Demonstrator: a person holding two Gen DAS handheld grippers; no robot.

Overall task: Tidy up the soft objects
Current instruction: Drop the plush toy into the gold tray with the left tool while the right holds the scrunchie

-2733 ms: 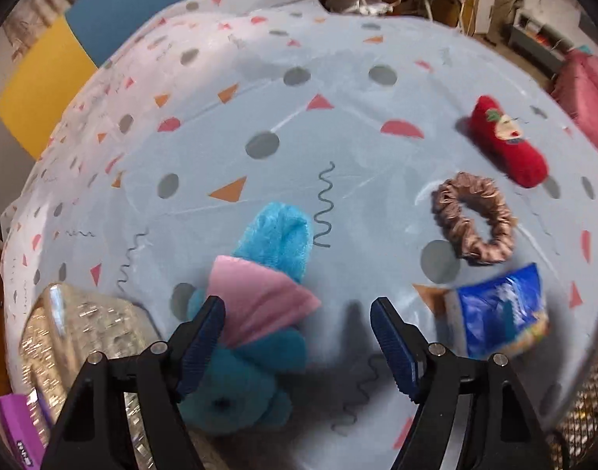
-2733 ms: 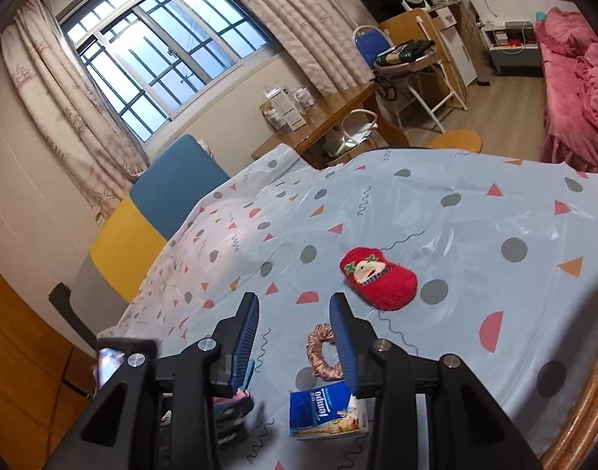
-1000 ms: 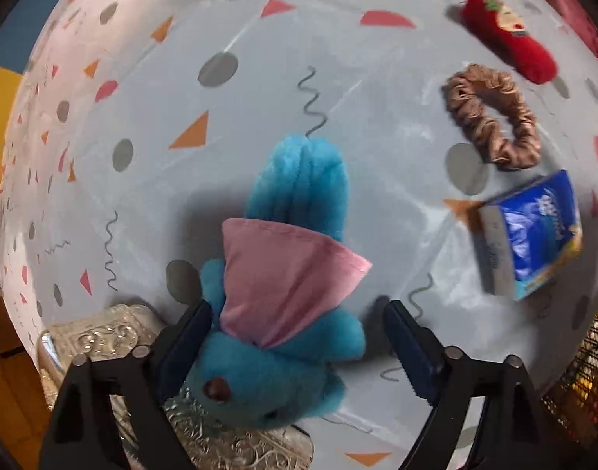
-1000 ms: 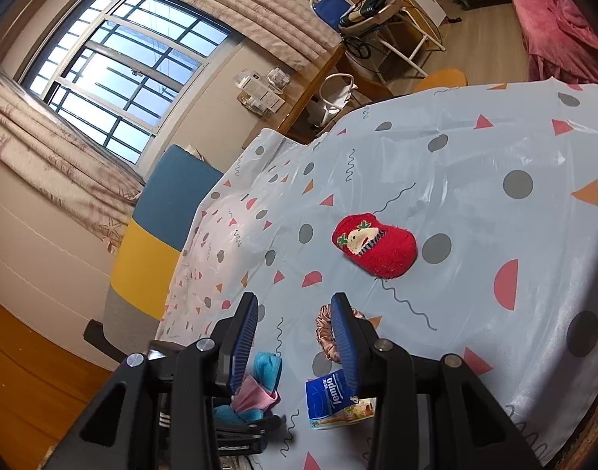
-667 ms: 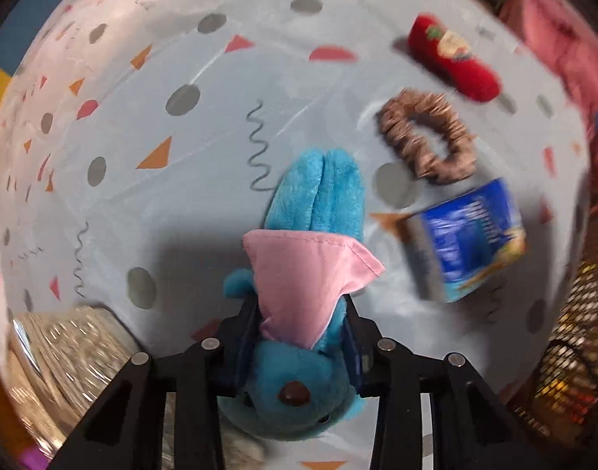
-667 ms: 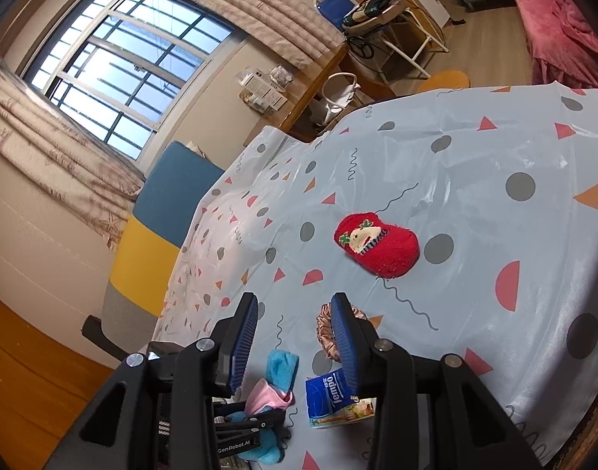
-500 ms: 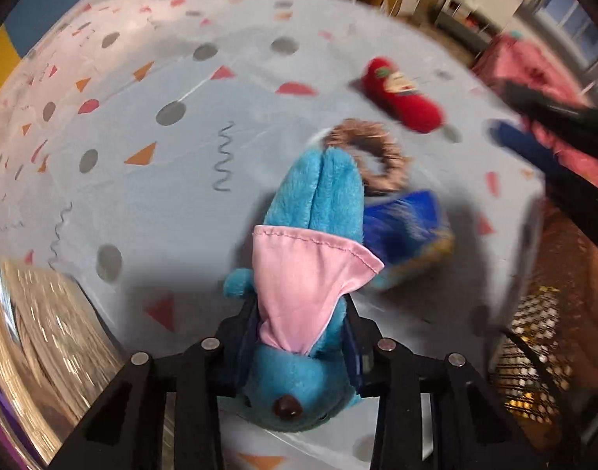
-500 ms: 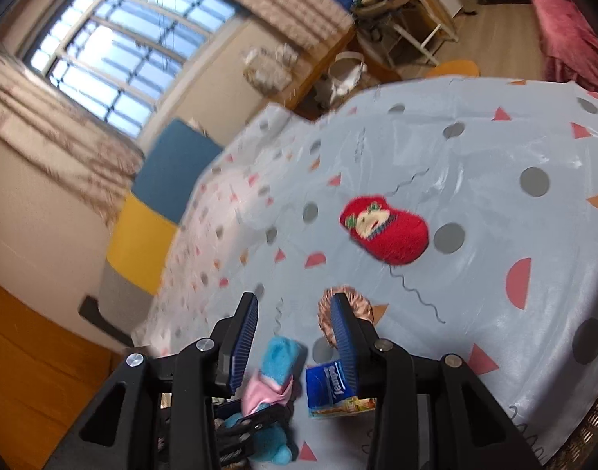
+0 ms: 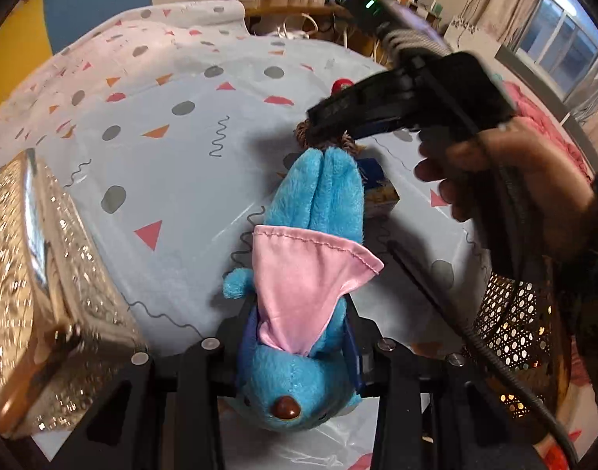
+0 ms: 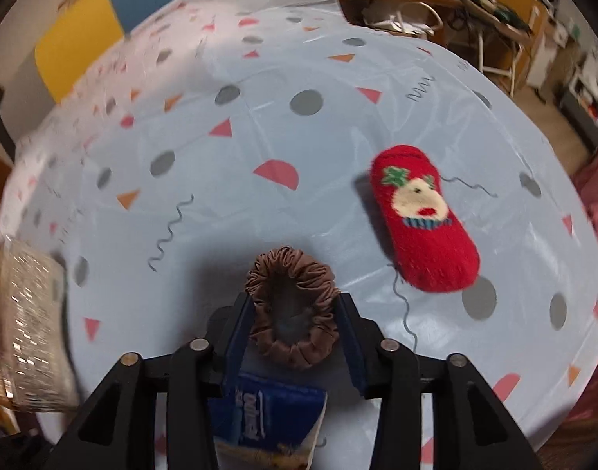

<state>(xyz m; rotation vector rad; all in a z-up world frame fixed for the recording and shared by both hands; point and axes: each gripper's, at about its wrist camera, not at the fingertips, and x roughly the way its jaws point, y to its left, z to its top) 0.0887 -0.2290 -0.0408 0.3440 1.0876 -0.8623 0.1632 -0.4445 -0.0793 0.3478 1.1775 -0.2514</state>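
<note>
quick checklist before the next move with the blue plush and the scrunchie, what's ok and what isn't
1. Left gripper shut on the blue plush toy with the pink cape: ok.
2. Plush clear of the light blue patterned tablecloth: cannot tell.
3. Brown satin scrunchie between the right gripper fingers: ok, jaws opening around it.
4. Scrunchie gripped: not ok, it lies flat on the cloth and the pads are not pressing it.
5. Blue tissue packet out of the way: not ok, it sits directly under the right gripper.
6. Red fuzzy sock with the reindeer face apart from the scrunchie: ok.
</note>
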